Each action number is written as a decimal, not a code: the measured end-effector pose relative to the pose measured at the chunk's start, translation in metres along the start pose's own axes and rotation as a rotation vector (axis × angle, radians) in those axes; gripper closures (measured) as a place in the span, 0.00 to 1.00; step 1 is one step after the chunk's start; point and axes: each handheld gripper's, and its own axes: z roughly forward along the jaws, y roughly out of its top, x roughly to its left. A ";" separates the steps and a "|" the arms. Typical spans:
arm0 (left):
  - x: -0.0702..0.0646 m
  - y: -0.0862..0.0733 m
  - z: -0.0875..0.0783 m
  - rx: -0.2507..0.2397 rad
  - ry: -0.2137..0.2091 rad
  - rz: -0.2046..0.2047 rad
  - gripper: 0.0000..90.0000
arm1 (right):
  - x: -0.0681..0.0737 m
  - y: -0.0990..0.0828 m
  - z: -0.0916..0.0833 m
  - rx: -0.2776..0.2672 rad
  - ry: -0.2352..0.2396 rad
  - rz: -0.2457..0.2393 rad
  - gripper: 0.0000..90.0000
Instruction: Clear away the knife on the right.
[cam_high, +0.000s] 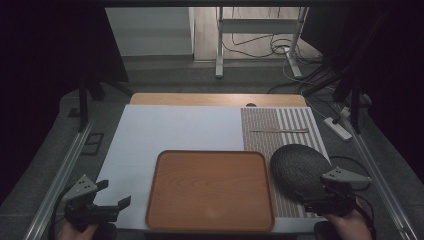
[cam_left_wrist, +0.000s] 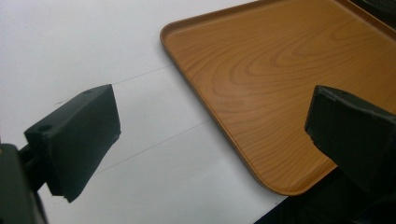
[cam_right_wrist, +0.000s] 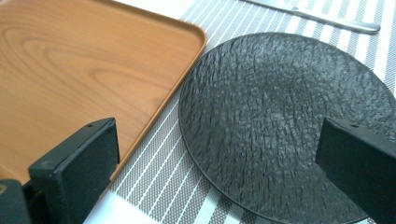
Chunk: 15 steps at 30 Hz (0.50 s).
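Note:
A wooden tray (cam_high: 210, 190) lies empty at the table's near middle, also in the left gripper view (cam_left_wrist: 280, 79) and the right gripper view (cam_right_wrist: 70, 65). To its right a dark textured plate (cam_high: 298, 167) (cam_right_wrist: 285, 121) rests on a striped placemat (cam_high: 280, 125). A thin metal utensil (cam_high: 279, 131) (cam_right_wrist: 317, 16) lies farther back on that mat. My left gripper (cam_high: 116, 194) (cam_left_wrist: 210, 135) hovers open at the tray's near left corner, holding nothing. My right gripper (cam_high: 307, 196) (cam_right_wrist: 217, 158) stands open over the plate's near edge, jaws apart and empty.
A white mat (cam_high: 175, 130) (cam_left_wrist: 70, 46) covers the table's left and middle. Metal rails (cam_high: 60, 170) run along both sides of the table. A white power strip (cam_high: 338, 128) lies on the floor at right, with a desk frame (cam_high: 260, 30) and cables behind.

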 end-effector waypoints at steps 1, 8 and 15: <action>0.000 0.000 0.000 0.000 0.000 -0.001 0.04 | 0.000 0.001 0.000 -0.007 -0.001 0.011 0.00; 0.000 0.000 0.000 0.004 0.001 -0.003 0.04 | 0.001 0.005 0.002 -0.014 -0.004 -0.005 0.00; 0.000 0.000 0.000 0.005 0.000 -0.005 0.04 | 0.001 0.008 0.007 0.000 -0.002 -0.025 0.00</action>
